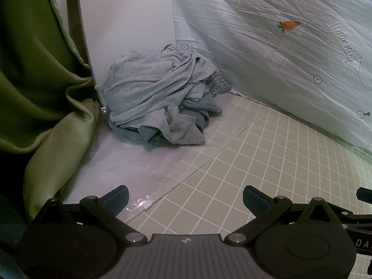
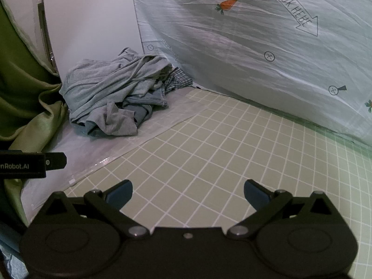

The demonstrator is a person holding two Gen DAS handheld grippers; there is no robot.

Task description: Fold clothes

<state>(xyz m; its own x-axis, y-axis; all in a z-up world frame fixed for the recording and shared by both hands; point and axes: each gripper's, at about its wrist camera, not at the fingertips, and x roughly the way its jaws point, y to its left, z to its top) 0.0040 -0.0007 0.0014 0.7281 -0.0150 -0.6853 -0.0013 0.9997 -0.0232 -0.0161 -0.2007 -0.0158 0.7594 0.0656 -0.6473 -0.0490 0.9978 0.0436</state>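
The work surface is a desk (image 2: pixel 209 144) covered by a green mat with a white grid; a clear plastic sheet (image 2: pixel 144 134) overlies its far-left part. A pale printed cloth (image 2: pixel 255 46) with carrot motifs and "LOOK HERE" arrows hangs along the far edge. A white panel (image 2: pixel 93 23) stands at the far-left corner, and a green curtain (image 1: pixel 34 81) drapes down the left edge.

Count: one pile of clothes (image 2: pixel 116 97), two grippers. The pile is crumpled, mostly grey-blue fabric, with denim-like pieces beneath and a checked piece at its right side. The number of garments cannot be determined.

The pile lies in the far-left corner on the plastic sheet, against the white panel. It is well apart from both grippers, ahead and to the left of each.

The left gripper (image 1: pixel 186 200) is level above the near edge, jaws spread wide, holding nothing. The right gripper (image 2: pixel 188 194) is posed likewise beside it, jaws wide and empty.
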